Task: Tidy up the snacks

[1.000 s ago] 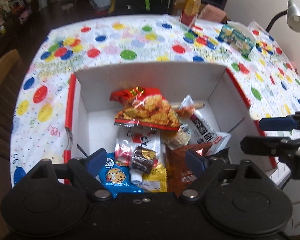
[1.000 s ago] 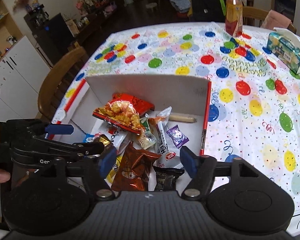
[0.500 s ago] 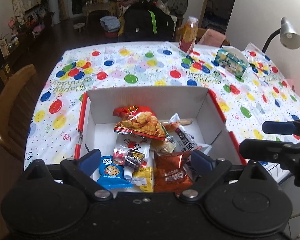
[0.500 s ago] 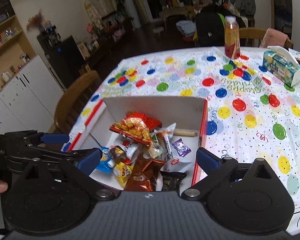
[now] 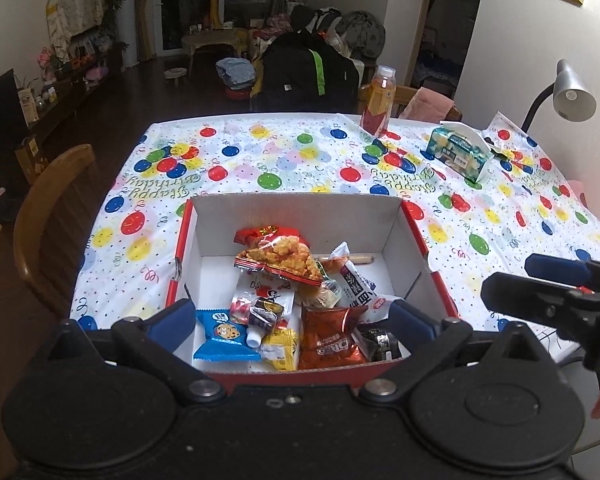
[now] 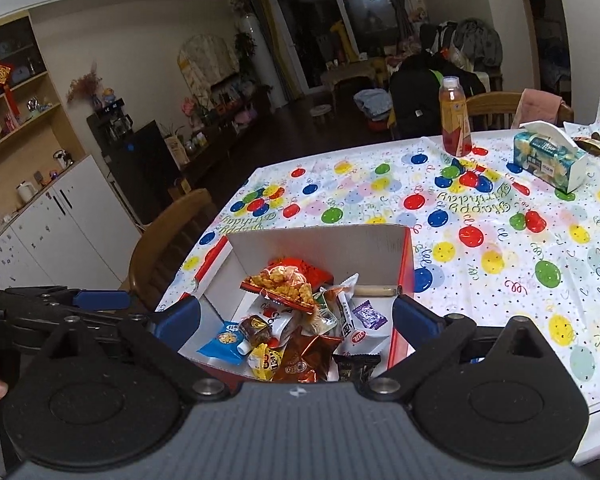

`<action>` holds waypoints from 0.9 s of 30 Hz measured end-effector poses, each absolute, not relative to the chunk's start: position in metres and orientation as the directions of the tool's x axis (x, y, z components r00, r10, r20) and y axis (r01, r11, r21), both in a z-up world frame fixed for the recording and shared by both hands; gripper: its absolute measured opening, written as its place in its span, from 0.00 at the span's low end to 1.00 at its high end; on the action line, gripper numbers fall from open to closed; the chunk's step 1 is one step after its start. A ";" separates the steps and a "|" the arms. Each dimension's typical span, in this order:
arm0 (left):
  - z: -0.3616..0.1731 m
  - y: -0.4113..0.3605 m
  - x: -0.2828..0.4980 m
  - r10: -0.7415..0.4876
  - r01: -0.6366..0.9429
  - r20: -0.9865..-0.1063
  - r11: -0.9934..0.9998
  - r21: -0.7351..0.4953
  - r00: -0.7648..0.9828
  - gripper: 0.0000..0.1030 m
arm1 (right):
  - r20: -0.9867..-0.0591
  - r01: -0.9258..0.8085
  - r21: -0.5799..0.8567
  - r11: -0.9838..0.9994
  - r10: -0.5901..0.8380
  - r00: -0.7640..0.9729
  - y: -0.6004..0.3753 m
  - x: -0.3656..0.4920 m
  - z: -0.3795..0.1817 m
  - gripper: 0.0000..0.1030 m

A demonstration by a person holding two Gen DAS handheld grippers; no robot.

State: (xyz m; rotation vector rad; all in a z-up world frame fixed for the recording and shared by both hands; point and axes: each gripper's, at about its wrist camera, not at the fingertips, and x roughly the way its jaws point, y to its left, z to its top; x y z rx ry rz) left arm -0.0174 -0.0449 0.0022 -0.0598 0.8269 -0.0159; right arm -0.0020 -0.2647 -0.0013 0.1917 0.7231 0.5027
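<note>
1. Nearest are the two tools. The left gripper (image 5: 290,322) and the right gripper (image 6: 296,320) both hang over the near edge of the box (image 5: 296,210) with jaws spread wide and nothing between them.
2. Just beyond, the snacks lie heaped in the box: a blue cookie packet (image 5: 224,334) at the near left, a yellow packet (image 5: 282,346) and an orange foil bag (image 5: 332,340) beside it, and a dark wrapper (image 5: 378,342) at the near right.
3. Deeper in lie a white sachet (image 5: 356,290), a purple sweet (image 6: 368,314) and, on top of the pile, a clear bag of fried puffs (image 5: 282,260) over a red packet (image 5: 266,234).
4. Outside the box, the table (image 5: 300,152) bears a juice bottle (image 5: 378,100) and a tissue box (image 5: 458,154) far off; one more packet (image 6: 594,145) lies at the far right.
5. Judgement: with the snacks gathered in the box and both tools empty above it, this fits either a finished gathering or a pause before sorting the heap. Any further grasp would need care, since the packets overlap and are slippery.
</note>
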 end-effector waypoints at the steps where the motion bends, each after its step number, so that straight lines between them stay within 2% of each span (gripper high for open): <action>1: 0.003 -0.046 -0.020 -0.029 -0.015 -0.735 0.998 -0.053 0.677 1.00 | -0.580 -0.371 0.336 0.866 0.500 0.642 -0.266 -0.004 0.000 1.00; 13: 0.011 -0.062 -0.041 0.003 -0.016 -0.712 1.000 -0.011 0.703 1.00 | -0.577 -0.345 0.321 0.882 0.471 0.667 -0.274 -0.016 0.000 1.00; 27: 0.018 -0.060 -0.051 0.009 -0.048 -0.675 0.998 -0.040 0.738 0.99 | -0.565 -0.341 0.285 0.896 0.444 0.695 -0.276 -0.024 0.003 1.00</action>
